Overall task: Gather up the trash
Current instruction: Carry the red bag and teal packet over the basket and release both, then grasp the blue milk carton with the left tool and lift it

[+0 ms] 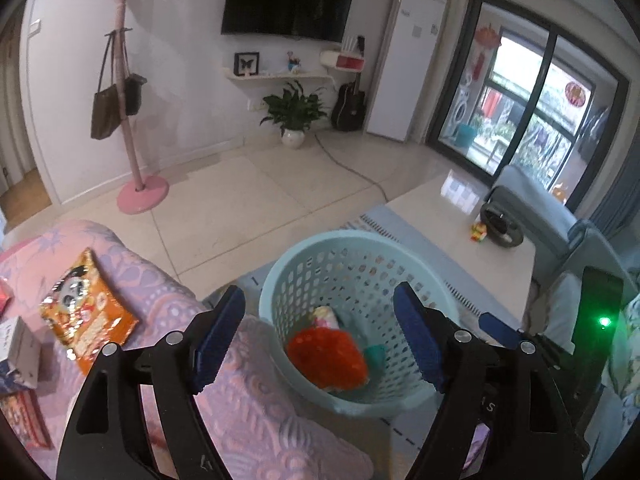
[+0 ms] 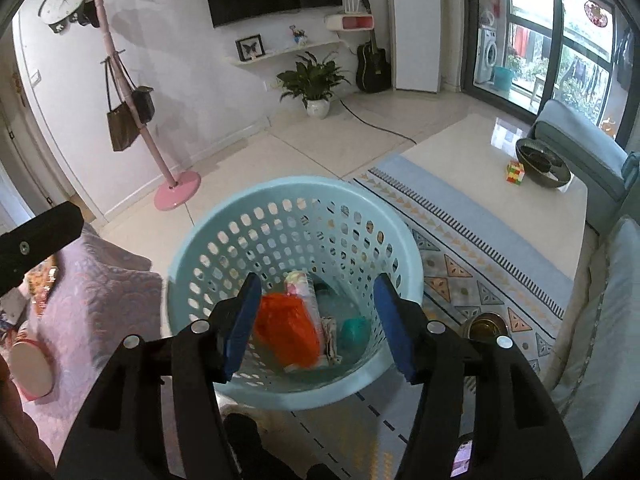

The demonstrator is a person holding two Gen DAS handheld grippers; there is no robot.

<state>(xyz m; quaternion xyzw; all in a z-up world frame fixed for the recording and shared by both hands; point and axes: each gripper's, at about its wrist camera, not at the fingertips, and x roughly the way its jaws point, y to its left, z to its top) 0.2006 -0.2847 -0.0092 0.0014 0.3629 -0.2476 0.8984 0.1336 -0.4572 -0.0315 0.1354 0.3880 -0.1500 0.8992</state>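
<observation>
A light-blue perforated basket stands on the rug beside the sofa. Inside it lie a red-orange plastic bag, a pink-and-white packet and a teal item. My left gripper hangs open over the basket's near left rim, nothing between its blue pads. Above the basket's mouth, my right gripper is open and empty too. An orange snack packet lies on the pink sofa cover, left of the left gripper.
A white box and red packets lie at the sofa's far left; a pink round tin sits there too. A glossy low table holds a puzzle cube and a dark bowl. A metal bowl sits on the rug.
</observation>
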